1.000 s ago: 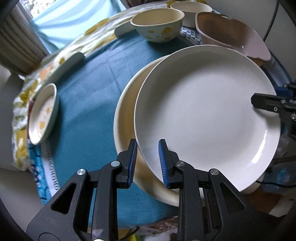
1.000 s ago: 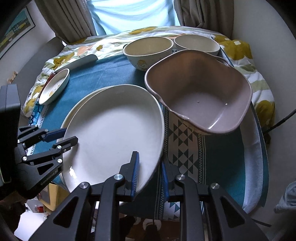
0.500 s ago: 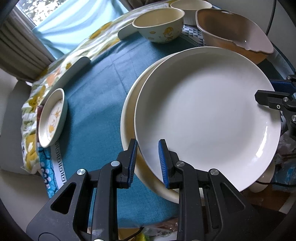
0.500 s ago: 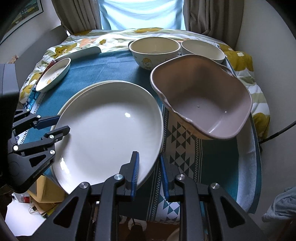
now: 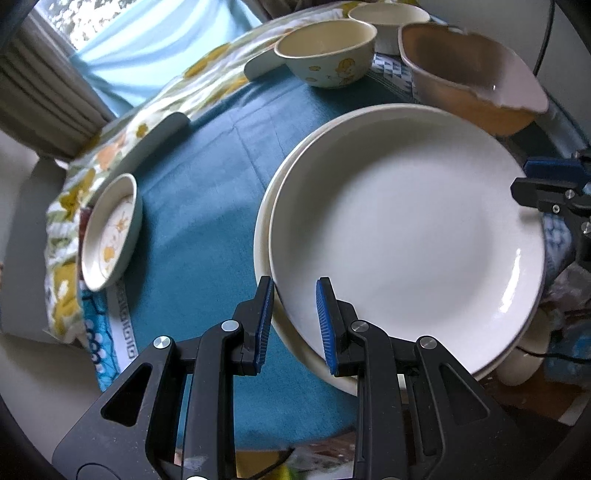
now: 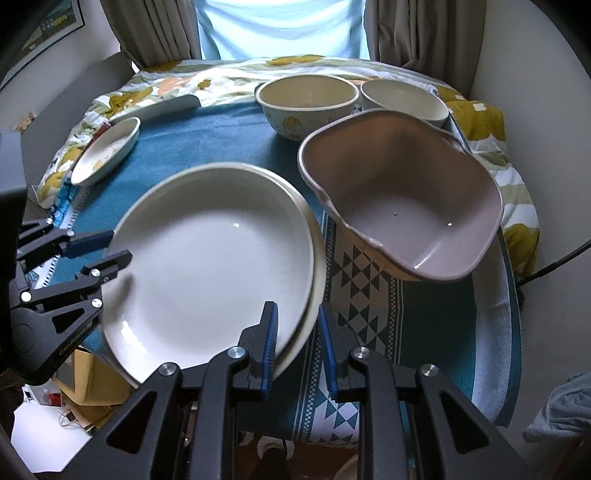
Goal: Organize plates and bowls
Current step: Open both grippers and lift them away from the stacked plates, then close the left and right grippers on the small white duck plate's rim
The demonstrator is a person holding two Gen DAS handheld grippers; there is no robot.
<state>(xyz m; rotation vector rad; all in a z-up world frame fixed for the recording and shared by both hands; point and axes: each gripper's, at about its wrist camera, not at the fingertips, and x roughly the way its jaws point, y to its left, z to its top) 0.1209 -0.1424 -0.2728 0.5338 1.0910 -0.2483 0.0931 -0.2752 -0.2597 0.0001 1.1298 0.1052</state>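
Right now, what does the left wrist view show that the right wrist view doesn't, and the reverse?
Only the left wrist view shows the window blinds at upper left, and the left gripper head-on, jaws open astride the top plate's near rim. Only the right wrist view shows the patterned cloth, the grey curtains, and the right gripper head-on, open around the plates' edge. Both show the two stacked plates, brown bowl, cartoon bowl, white bowl, small dish and the other gripper.
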